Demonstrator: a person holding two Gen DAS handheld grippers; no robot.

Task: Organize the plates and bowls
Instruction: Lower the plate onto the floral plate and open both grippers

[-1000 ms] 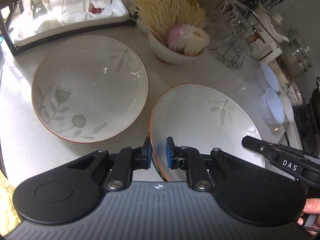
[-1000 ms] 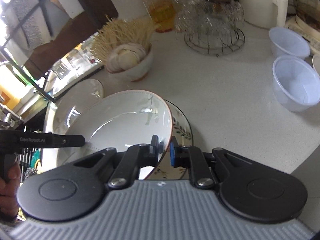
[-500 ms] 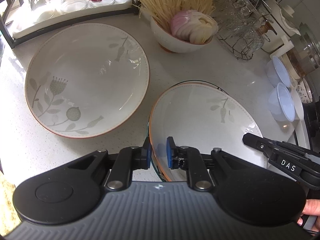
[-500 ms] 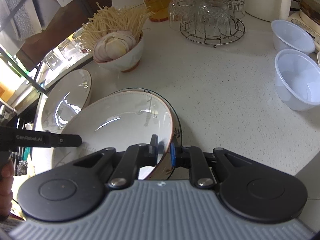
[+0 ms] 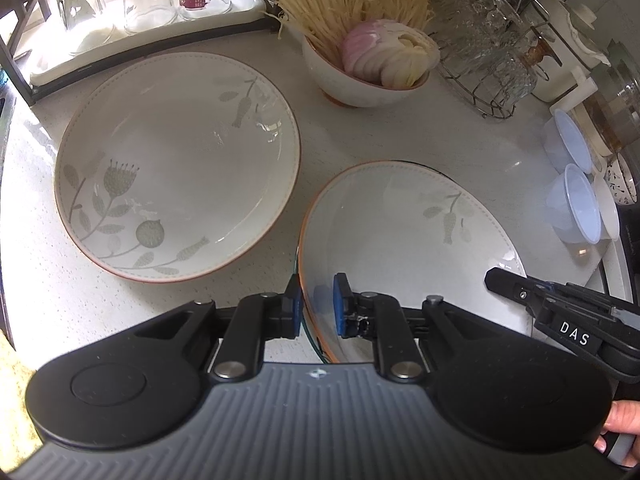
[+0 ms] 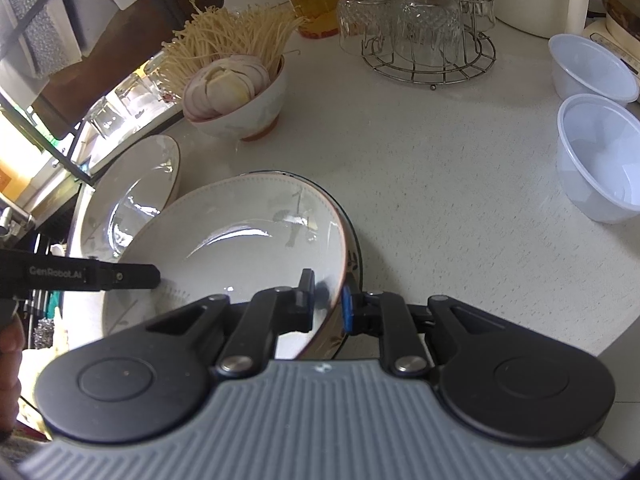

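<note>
Two hand-held grippers, left (image 5: 316,304) and right (image 6: 326,300), angled downward, seemingly pinch opposite rims of one plate (image 5: 404,240).

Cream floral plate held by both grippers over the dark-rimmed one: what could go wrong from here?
1. Both the left gripper and right gripper pinch only the cream floral plate's thin rim; it could slip.
2. Lowered off-centre, it may knock the dark-rimmed plate underneath.
</note>
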